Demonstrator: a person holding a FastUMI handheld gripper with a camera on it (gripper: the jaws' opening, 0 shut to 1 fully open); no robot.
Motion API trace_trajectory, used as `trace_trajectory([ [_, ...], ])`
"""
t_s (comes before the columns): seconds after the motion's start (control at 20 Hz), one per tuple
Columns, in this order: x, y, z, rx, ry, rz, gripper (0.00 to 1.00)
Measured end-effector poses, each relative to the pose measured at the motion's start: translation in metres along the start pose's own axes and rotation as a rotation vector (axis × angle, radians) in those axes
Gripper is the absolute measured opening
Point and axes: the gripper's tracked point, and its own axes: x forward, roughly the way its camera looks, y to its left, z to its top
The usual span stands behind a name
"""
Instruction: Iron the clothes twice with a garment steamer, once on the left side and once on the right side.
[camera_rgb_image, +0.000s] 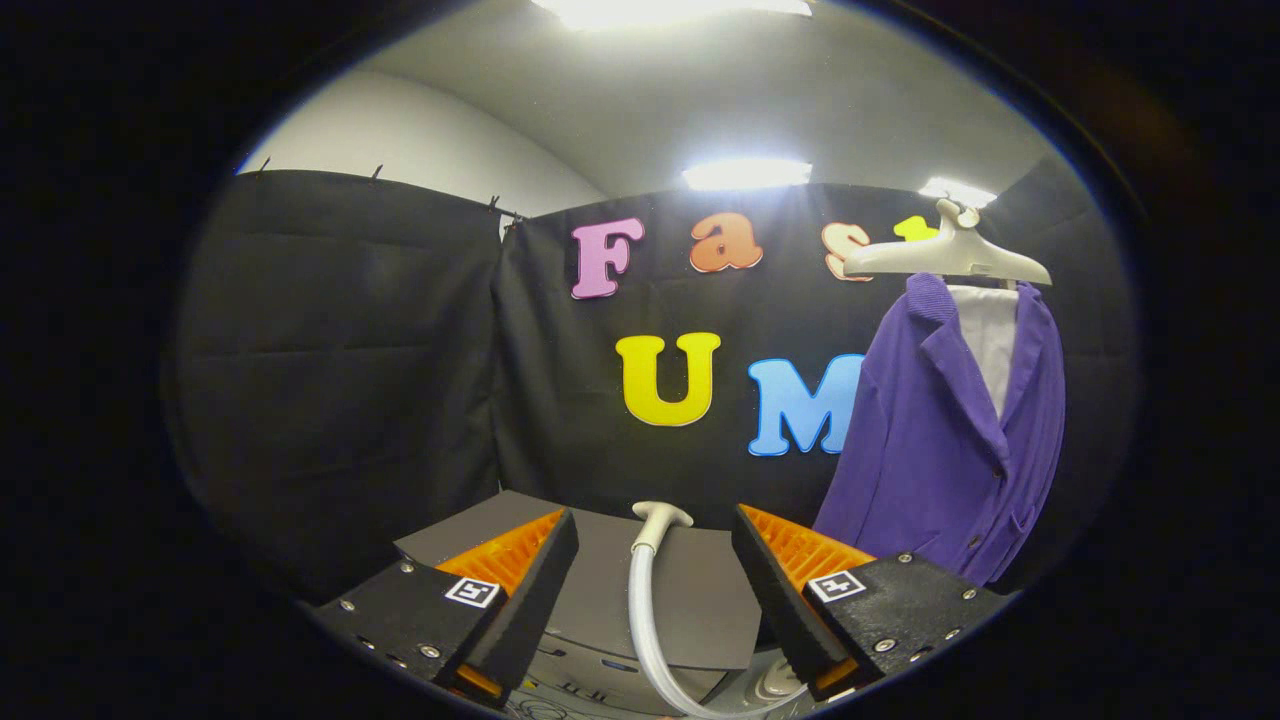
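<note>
Grey table edge ahead, steamer hose between wide-apart fingers, purple jacket beyond.

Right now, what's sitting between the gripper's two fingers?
In the gripper view, the steamer head and its white hose stand in the gap of the open gripper, touching neither finger. The purple jacket hangs beyond, by the right finger.

Gripper fingers wide apart, empty.

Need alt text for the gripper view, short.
The gripper is open, its fingers either side of a steamer head on a white hose above a grey base unit. Beyond the fingers, a purple jacket hangs on a pale hanger.
</note>
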Motion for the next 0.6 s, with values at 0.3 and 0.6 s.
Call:
trace_trajectory([
  [0.3,0.07,0.003,0.008,0.009,0.114,0.062,0.96],
  [0.6,0.141,0.012,-0.001,0.065,0.265,0.131,0.96],
])
